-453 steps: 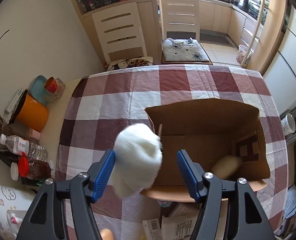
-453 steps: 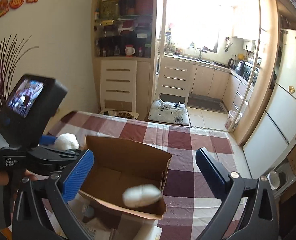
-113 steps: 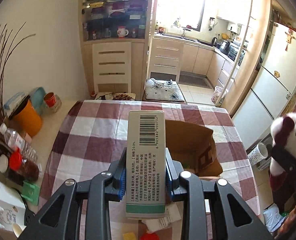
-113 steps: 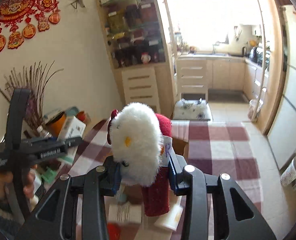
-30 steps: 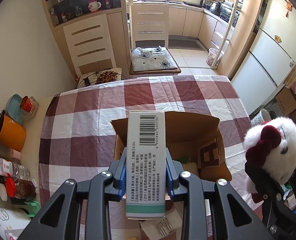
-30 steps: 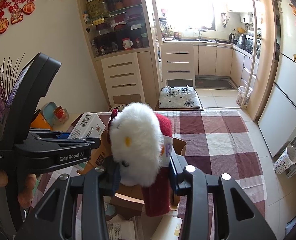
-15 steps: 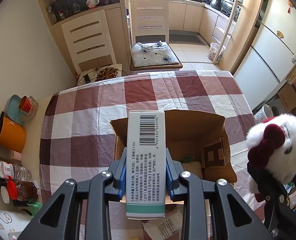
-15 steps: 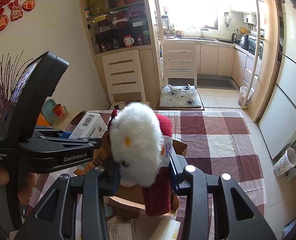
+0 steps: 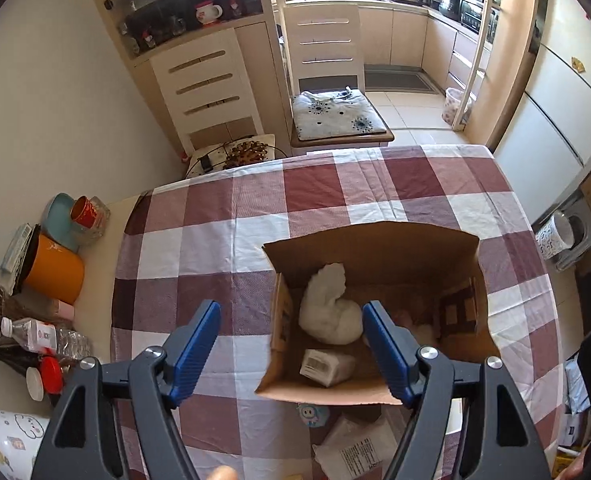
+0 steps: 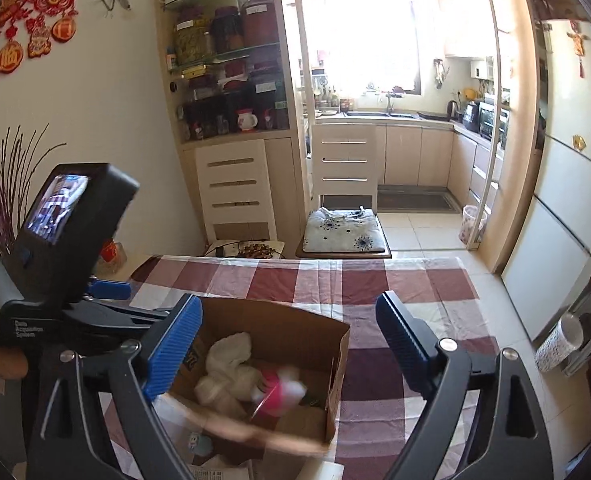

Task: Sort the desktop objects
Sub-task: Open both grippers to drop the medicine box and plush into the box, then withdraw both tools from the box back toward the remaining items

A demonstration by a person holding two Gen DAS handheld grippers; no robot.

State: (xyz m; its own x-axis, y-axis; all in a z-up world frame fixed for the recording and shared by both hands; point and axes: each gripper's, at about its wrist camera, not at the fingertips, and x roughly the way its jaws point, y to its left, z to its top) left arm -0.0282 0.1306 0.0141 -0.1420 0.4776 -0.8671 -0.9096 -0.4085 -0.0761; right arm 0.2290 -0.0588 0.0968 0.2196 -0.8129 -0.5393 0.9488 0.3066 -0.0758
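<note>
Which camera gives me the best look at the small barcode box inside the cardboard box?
The left wrist view: looking down, it shows the barcode box lying near the cardboard box's front wall, label up. In the right wrist view I cannot make it out.

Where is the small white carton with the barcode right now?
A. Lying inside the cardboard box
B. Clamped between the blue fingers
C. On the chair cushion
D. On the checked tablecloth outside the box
A: the white carton lies on the floor of the cardboard box, just in front of a white plush toy.
</note>
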